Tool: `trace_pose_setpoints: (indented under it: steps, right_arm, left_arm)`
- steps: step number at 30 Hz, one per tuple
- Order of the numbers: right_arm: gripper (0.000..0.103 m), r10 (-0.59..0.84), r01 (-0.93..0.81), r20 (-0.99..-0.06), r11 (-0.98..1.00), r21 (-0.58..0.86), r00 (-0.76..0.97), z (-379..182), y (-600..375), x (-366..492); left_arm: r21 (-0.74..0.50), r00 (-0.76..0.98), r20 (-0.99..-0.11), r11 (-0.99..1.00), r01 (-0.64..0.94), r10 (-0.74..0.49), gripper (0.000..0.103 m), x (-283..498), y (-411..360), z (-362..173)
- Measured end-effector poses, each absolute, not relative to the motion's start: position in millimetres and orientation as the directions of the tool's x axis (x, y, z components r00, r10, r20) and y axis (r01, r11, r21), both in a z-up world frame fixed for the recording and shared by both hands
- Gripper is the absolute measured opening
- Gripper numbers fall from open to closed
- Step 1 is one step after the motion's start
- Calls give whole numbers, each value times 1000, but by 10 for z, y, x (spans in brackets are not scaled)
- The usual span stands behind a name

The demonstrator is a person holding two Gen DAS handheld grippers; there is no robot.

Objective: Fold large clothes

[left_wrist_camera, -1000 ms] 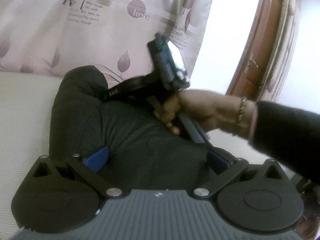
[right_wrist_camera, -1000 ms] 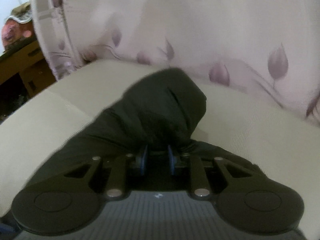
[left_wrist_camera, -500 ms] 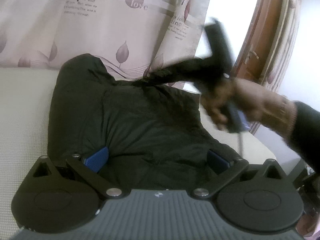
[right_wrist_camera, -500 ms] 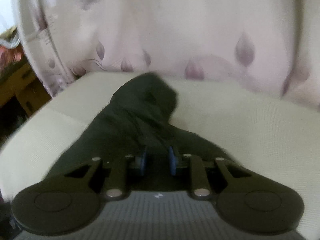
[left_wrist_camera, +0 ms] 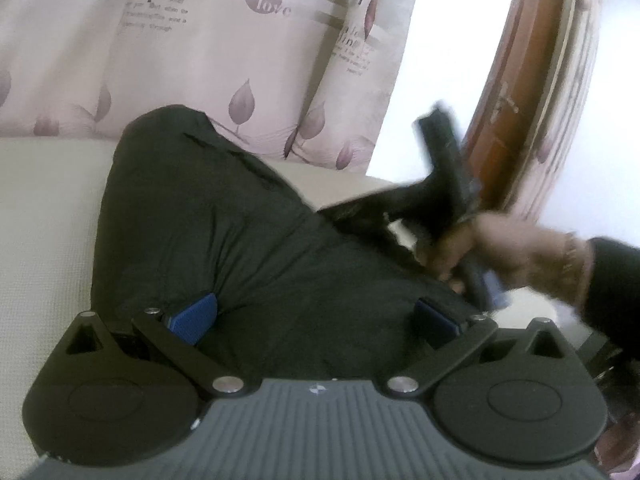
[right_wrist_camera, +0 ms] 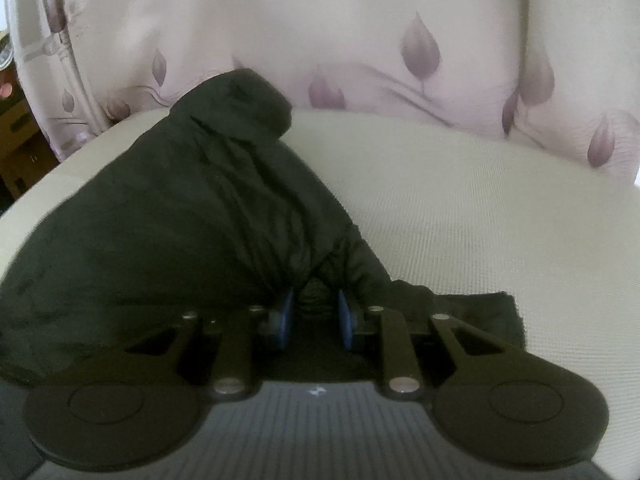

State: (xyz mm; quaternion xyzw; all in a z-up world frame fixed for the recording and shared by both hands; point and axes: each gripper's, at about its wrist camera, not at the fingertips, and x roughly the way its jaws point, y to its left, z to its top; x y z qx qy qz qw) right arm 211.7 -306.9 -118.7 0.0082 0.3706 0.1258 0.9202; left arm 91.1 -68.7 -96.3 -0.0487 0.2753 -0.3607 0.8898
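A dark, padded garment [left_wrist_camera: 224, 240] lies bunched on a cream cushioned surface [left_wrist_camera: 44, 216]. My left gripper [left_wrist_camera: 314, 316] stands wide open over its near edge, with one blue pad [left_wrist_camera: 192, 318] on each side of the cloth and neither squeezing it. In the right wrist view the garment [right_wrist_camera: 192, 208] runs away to the upper left. My right gripper [right_wrist_camera: 316, 310] is shut on a pinched fold of it, its blue pads [right_wrist_camera: 286, 312] close together. A person's hand [left_wrist_camera: 500, 248] carries that gripper at the right of the left wrist view, blurred.
A pale curtain with purple leaf print [left_wrist_camera: 224, 52] hangs behind the surface. A brown wooden door frame [left_wrist_camera: 508, 92] stands at the right. Dark wooden furniture [right_wrist_camera: 16, 148] sits beyond the surface's left edge. Bare cream surface [right_wrist_camera: 480, 220] spreads to the right of the garment.
The right gripper has swung rightward and lower across the left wrist view, drawing a fold of the garment with it. The garment now lies more stretched out. The left gripper has stayed put.
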Motion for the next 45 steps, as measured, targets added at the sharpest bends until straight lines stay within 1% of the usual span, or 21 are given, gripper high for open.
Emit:
trace_pose_setpoints:
  steps: [2, 4, 6, 9, 12, 13, 16, 21, 22, 24, 26, 27, 28, 29, 30, 32, 36, 40, 41, 42, 45]
  right_arm:
    - [24, 228, -219, -661, 971, 99, 714, -1001, -3088, 1972]
    - [25, 255, -240, -594, 965, 106, 763, -841, -3175, 1573]
    - [25, 266, -275, -542, 959, 66, 797, -749, -3189, 1093]
    - [25, 276, -304, -510, 952, 28, 815, -836, -3133, 444]
    - [25, 211, -283, -502, 957, -70, 839, -1058, -2980, 41]
    - [24, 194, -267, -502, 961, -77, 843, -1141, -2956, -27]
    - [24, 202, -209, -502, 977, 42, 841, -1354, -3015, 9]
    - [23, 145, -191, -501, 981, -40, 853, -1498, -2805, 58]
    - [24, 161, -198, -509, 980, -20, 845, -1469, -2845, 61]
    - [24, 220, -183, -491, 975, 124, 843, -1375, -3059, 46]
    - [25, 262, -148, -397, 944, 295, 880, -1299, -3350, -98]
    - [28, 247, -105, -360, 923, 371, 900, -1261, -3513, -180]
    - [38, 234, -72, -356, 907, 415, 904, -1251, -3628, -210]
    - [45, 247, -54, -362, 882, 468, 899, -1269, -3750, -239]
    - [55, 271, -48, -361, 852, 521, 892, -1310, -3857, -275]
    - [59, 266, -20, -364, 830, 557, 893, -1387, -3937, -372]
    - [60, 277, -25, -419, 857, 515, 865, -1482, -3812, -395]
    - [59, 326, -63, -413, 842, 535, 851, -1511, -3652, -287]
    - [56, 317, -55, -421, 848, 528, 850, -1508, -3618, -254]
    - [41, 319, -52, -427, 846, 530, 846, -1514, -3590, -231]
    - [24, 337, -63, -422, 838, 542, 842, -1501, -3534, -155]
  left_arm:
    - [-275, 591, -462, 741, 613, -661, 103, 915, -695, -950]
    - [-280, 589, -461, 739, 613, -664, 103, 922, -685, -941]
    - [-288, 586, -457, 734, 614, -669, 103, 924, -669, -944]
    - [-260, 585, -460, 731, 631, -668, 103, 898, -664, -951]
    - [-233, 588, -464, 732, 640, -662, 103, 868, -668, -961]
    - [-233, 586, -463, 730, 643, -665, 103, 862, -659, -965]
    - [-231, 585, -461, 726, 647, -668, 103, 859, -644, -981]
    - [-219, 592, -456, 729, 648, -664, 103, 839, -621, -1021]
    - [-212, 597, -457, 732, 647, -659, 103, 834, -624, -1024]
    - [-198, 603, -464, 739, 644, -649, 103, 838, -643, -1004]
    - [-207, 606, -461, 743, 637, -648, 103, 843, -641, -988]
    - [-217, 608, -456, 744, 632, -650, 103, 845, -631, -985]
    - [-225, 608, -453, 743, 630, -652, 103, 848, -623, -984]
    - [-226, 610, -449, 744, 629, -653, 103, 842, -631, -988]
    - [-226, 611, -446, 742, 631, -655, 103, 839, -625, -991]
    - [-225, 615, -437, 741, 632, -657, 103, 827, -615, -1000]
    - [-224, 616, -428, 738, 637, -661, 103, 818, -600, -1008]
    - [-235, 614, -425, 736, 635, -665, 103, 815, -544, -1011]
    - [-241, 614, -422, 735, 633, -667, 103, 814, -525, -1007]
    - [-248, 616, -417, 736, 630, -668, 103, 814, -501, -1005]
    - [-262, 623, -409, 740, 619, -666, 103, 799, -434, -994]
